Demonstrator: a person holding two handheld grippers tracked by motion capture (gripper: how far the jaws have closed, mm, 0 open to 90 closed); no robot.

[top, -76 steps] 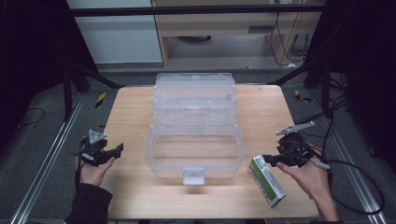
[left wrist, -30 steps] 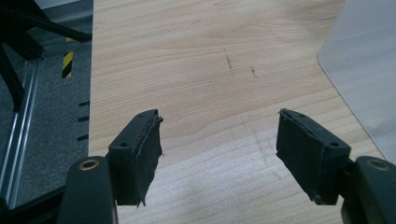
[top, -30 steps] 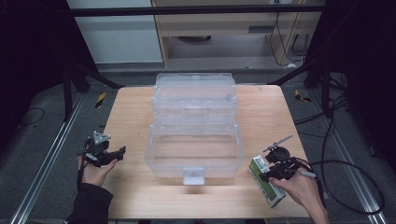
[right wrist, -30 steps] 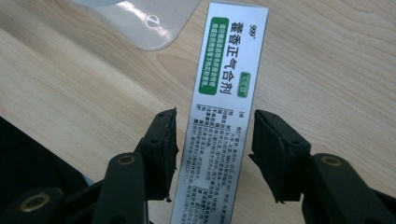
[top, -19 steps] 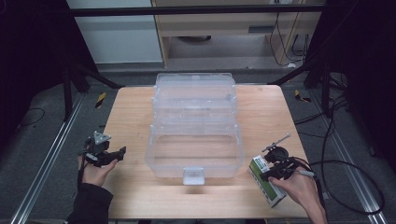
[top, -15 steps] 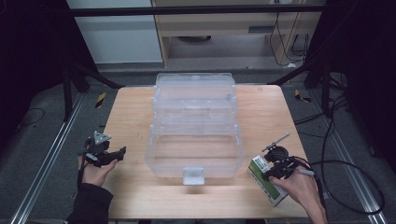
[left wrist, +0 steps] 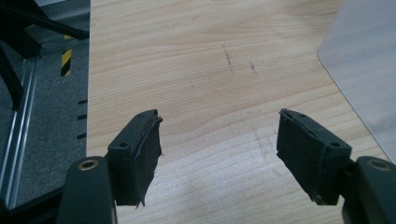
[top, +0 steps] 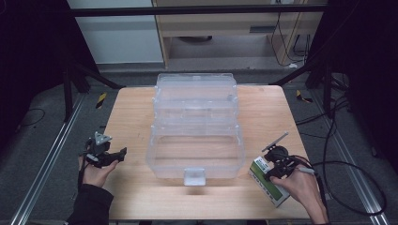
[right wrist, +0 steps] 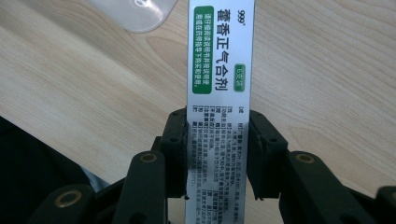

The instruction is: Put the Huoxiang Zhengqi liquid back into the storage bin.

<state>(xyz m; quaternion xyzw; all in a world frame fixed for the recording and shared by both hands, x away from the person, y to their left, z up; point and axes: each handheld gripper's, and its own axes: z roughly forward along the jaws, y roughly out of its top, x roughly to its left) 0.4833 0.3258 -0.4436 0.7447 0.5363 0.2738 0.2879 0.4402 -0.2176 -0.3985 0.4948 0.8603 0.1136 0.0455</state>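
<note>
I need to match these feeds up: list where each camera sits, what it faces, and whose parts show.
High view: above the near edge, facing down on the table; both forearms, left tongs, right tongs.
Left gripper view: rides the left tongs, facing bare wood.
Right gripper view: rides the right tongs, pads pressed on the medicine box.
Shared: clear organizer case, box.

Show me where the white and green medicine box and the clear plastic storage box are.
white and green medicine box (right wrist: 219, 70), right gripper view, its printed top face.
clear plastic storage box (top: 195, 157), high view, its front compartment floor.
</note>
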